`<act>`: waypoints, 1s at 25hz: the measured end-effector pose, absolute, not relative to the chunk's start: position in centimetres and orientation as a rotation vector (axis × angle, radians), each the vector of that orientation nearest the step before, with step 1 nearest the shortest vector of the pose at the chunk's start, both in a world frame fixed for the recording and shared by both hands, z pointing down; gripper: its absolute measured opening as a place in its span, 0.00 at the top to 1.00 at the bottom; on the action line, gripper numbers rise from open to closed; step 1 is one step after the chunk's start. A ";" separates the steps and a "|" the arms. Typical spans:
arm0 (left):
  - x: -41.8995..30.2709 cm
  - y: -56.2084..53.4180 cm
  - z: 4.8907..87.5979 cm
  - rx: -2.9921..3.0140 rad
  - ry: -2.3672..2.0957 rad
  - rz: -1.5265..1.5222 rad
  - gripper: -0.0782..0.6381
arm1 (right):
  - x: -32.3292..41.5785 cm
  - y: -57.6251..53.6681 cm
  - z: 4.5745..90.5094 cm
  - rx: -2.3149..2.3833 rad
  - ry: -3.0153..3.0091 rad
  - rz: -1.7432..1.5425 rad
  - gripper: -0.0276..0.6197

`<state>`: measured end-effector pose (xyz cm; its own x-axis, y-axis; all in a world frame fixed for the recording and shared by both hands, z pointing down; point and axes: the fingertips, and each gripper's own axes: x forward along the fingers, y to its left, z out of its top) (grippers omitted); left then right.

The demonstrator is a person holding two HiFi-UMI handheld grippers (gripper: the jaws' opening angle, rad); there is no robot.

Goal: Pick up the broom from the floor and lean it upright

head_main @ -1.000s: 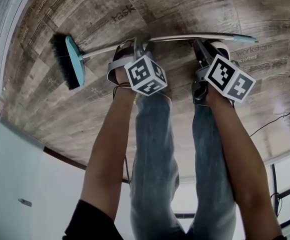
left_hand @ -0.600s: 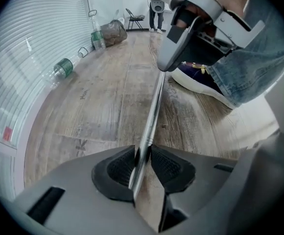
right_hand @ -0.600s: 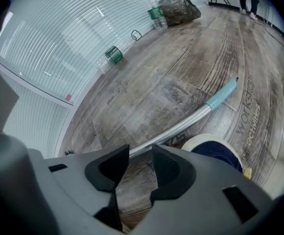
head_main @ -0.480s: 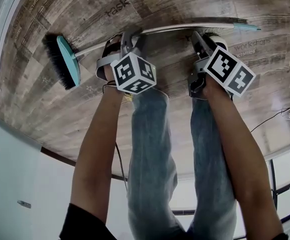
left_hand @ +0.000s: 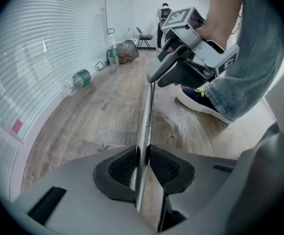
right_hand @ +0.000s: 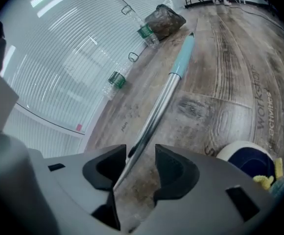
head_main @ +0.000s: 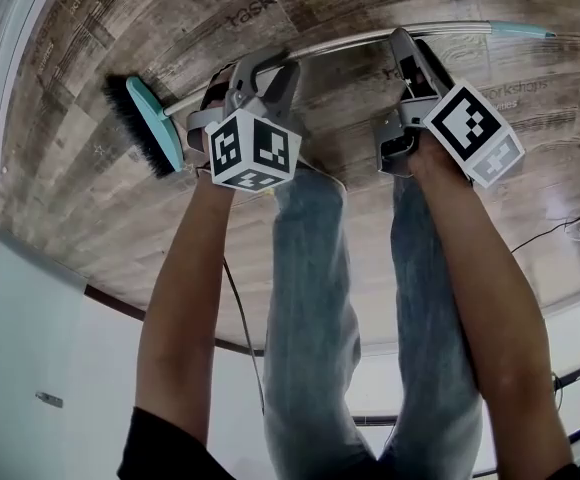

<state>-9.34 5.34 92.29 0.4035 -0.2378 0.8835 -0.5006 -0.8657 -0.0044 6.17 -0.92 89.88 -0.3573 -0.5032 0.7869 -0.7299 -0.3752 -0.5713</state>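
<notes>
Metal broom handle: left hand-held gripper closing onto it, right hand-held gripper opening around it.

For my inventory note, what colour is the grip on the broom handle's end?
Light teal grip, clearest in the right gripper view.

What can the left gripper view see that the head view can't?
Only the left gripper view: plastic bottles by the wall, and the black pads of the left gripper closing on the broom handle. Only the head view: the teal broom head with black bristles, and the person's arms. Both: the broom handle, the wooden floor, and the right gripper, its jaws opening around the broom handle.
</notes>
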 end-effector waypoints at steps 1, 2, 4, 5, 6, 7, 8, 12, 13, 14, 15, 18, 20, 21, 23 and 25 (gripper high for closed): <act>-9.4 5.3 91.8 2.413 -0.638 1.450 0.75 | 5.8 -1.6 89.3 1.663 -1.664 1.827 0.66; -9.4 5.3 91.4 2.418 -0.635 1.453 0.76 | 5.4 -2.3 88.7 1.659 -1.690 1.833 0.66; -9.7 4.9 90.3 2.400 -0.652 1.435 0.76 | 4.7 -3.5 87.3 1.636 -1.742 1.808 0.74; -9.9 4.5 89.7 2.386 -0.664 1.419 0.76 | 4.4 -4.2 86.4 1.624 -1.767 1.794 0.74; -10.1 4.0 89.0 2.376 -0.678 1.405 0.76 | 3.9 -4.9 85.3 1.617 -1.791 1.787 0.75; -10.4 3.5 88.2 2.368 -0.693 1.393 0.76 | 3.5 -5.6 84.2 1.613 -1.816 1.782 0.77; -10.7 3.0 87.3 2.360 -0.711 1.381 0.76 | 3.0 -6.3 82.9 1.608 -1.844 1.775 0.77; -12.4 1.0 83.6 2.313 -0.791 1.340 0.76 | 0.2 -9.2 77.9 1.541 -1.984 1.715 0.79; -12.8 0.4 82.6 2.305 -0.807 1.335 0.76 | -0.5 -9.9 76.5 1.523 -2.025 1.690 0.79; -13.3 -0.1 81.5 2.299 -0.825 1.329 0.76 | -1.3 -10.6 74.9 1.507 -2.067 1.665 0.80; -13.7 -0.5 80.3 2.291 -0.849 1.318 0.76 | -2.2 -11.2 73.2 1.489 -2.110 1.644 0.80; -15.2 -1.5 76.1 2.250 -0.929 1.281 0.76 | -4.9 -12.4 67.6 1.393 -2.233 1.592 0.82; -16.1 -1.9 73.1 2.219 -0.976 1.263 0.76 | -6.8 -12.8 63.7 1.307 -2.307 1.540 0.82; -16.5 -2.1 71.4 2.207 -0.995 1.257 0.76 | -7.8 -13.1 61.7 1.264 -2.343 1.504 0.82; -17.2 -2.7 68.1 2.187 -1.035 1.236 0.76 | -9.5 -13.7 57.4 1.179 -2.414 1.421 0.82; -17.9 -3.3 64.4 2.161 -1.090 1.202 0.76 | -11.3 -14.1 52.9 1.086 -2.479 1.344 0.82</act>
